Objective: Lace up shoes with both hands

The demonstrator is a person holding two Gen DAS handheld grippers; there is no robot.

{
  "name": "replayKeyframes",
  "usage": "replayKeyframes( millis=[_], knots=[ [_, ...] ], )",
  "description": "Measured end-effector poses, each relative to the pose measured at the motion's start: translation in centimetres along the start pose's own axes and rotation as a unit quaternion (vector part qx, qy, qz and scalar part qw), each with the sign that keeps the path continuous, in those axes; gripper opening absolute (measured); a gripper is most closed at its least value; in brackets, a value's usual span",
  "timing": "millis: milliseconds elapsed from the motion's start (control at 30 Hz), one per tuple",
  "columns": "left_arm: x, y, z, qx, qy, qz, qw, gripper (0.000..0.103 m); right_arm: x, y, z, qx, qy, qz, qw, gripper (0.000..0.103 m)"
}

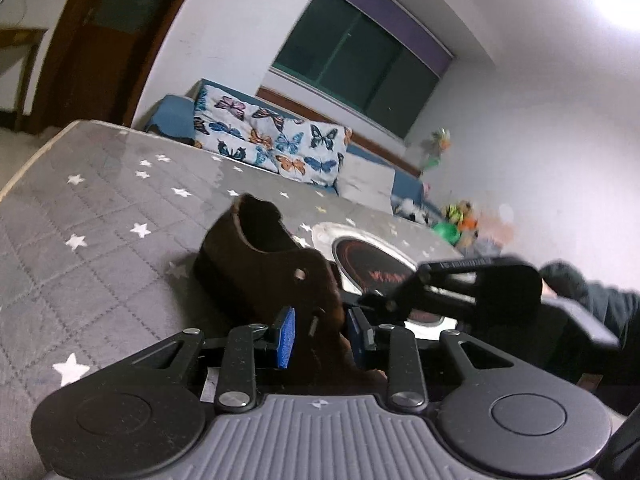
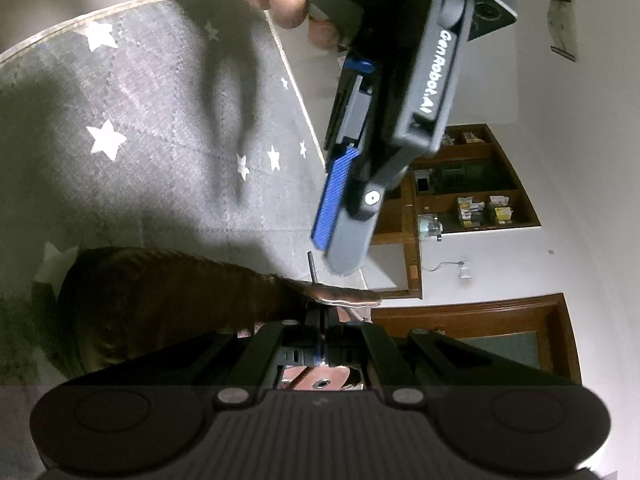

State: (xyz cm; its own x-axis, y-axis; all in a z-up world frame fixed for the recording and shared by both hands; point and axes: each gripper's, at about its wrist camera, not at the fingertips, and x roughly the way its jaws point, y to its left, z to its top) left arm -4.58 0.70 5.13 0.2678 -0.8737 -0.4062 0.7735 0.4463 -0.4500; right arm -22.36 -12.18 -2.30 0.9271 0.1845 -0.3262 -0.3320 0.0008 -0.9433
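Early going, by the look of it. Brown shoe (image 1: 260, 268) lying mid-tabletop (image 1: 100, 208), well clear of the edges; eyelet (image 1: 299, 275) bare, only a dark lace tip (image 2: 311, 266) poking up. Left gripper (image 1: 320, 336) part open, straddling the flap without pinching. Right gripper (image 2: 323, 344) clamped shut, seemingly on the lace. Nearly all threading left.
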Motion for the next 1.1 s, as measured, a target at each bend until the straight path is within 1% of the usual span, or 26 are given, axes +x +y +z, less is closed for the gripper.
replayKeyframes(
  millis=[167, 200, 300, 467, 533, 700, 833, 933, 967, 1100],
  knots=[
    [1.2, -0.7, -0.4, 0.027, 0.018, 0.023, 0.9992, 0.029, -0.2, -0.1, -0.1, 0.003, -0.001, -0.003, 1.000, 0.001],
    [1.3, -0.7, -0.5, 0.030, 0.020, 0.024, 0.9991, 0.026, -0.3, -0.1, -0.1, 0.003, -0.001, -0.004, 1.000, 0.001],
    [1.3, -0.7, -0.9, 0.034, 0.020, 0.023, 0.9990, 0.020, -0.9, 0.1, -0.2, 0.004, -0.002, -0.006, 1.000, 0.001],
    [1.1, -0.8, -1.1, 0.042, 0.018, 0.027, 0.9986, 0.014, -0.8, -0.2, -0.3, 0.005, -0.003, -0.007, 1.000, 0.001],
    [1.0, -0.9, -1.1, 0.046, 0.014, 0.028, 0.9984, 0.013, -0.5, -1.2, -0.3, 0.003, -0.005, -0.006, 1.000, 0.001],
    [0.4, -0.9, -0.9, 0.047, 0.002, 0.027, 0.9985, 0.013, -0.1, -1.7, 0.0, 0.002, -0.005, -0.008, 1.000, 0.001],
    [0.8, -0.8, -1.1, 0.049, -0.001, 0.041, 0.9980, 0.013, 0.5, -1.9, 0.1, 0.002, -0.005, -0.011, 1.000, 0.001],
    [0.9, -0.9, -1.4, 0.048, -0.006, 0.048, 0.9976, 0.008, 0.8, -1.9, 0.1, 0.002, -0.005, -0.012, 1.000, 0.001],
    [1.0, -1.0, -1.5, 0.051, -0.009, 0.053, 0.9973, 0.007, 0.4, -1.4, 0.3, 0.002, -0.004, -0.012, 1.000, 0.001],
    [1.0, -2.1, -2.0, 0.059, -0.021, 0.080, 0.9949, 0.004, 0.7, -1.6, 0.4, 0.001, -0.004, -0.015, 1.000, 0.002]
  ],
)
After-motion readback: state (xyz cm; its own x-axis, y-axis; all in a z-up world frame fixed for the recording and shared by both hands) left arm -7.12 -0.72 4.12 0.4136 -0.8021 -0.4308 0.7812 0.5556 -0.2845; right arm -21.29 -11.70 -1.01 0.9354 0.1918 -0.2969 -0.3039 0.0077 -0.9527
